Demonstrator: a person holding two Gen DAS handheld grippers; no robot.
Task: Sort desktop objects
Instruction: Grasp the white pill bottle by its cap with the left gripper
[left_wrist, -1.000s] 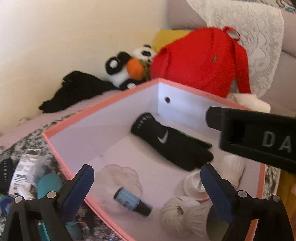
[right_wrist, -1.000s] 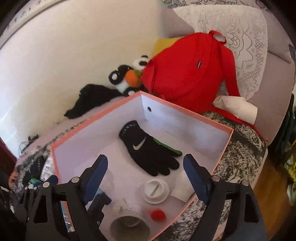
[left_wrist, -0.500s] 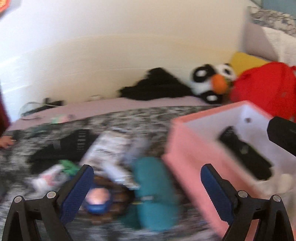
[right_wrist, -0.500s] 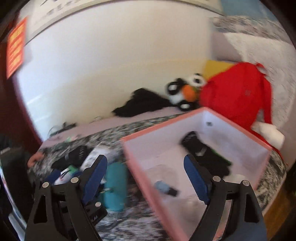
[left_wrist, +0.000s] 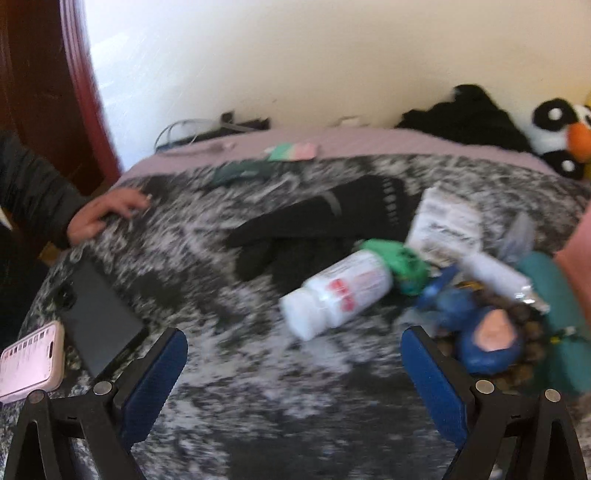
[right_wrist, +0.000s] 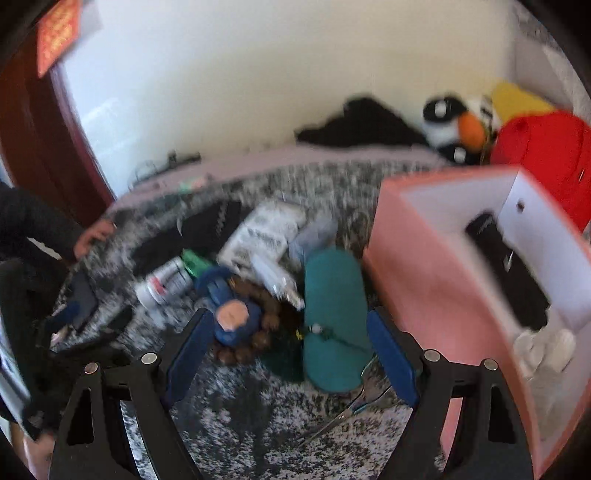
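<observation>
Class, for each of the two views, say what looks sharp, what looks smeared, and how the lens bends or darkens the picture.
Left wrist view: the left tongs are crisp, while the white bottle and black glove are smeared by motion.
Right wrist view: the right tongs stay sharp; the pink box blurs, the edges bow, and the corners go dark.

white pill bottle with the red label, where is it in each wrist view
Left wrist view: the white pill bottle lies on its side just right of centre, cap toward lower left.
Right wrist view: it lies left of centre, small and blurred.
Shared landmark: the green object touching its far end, before the black glove.
</observation>
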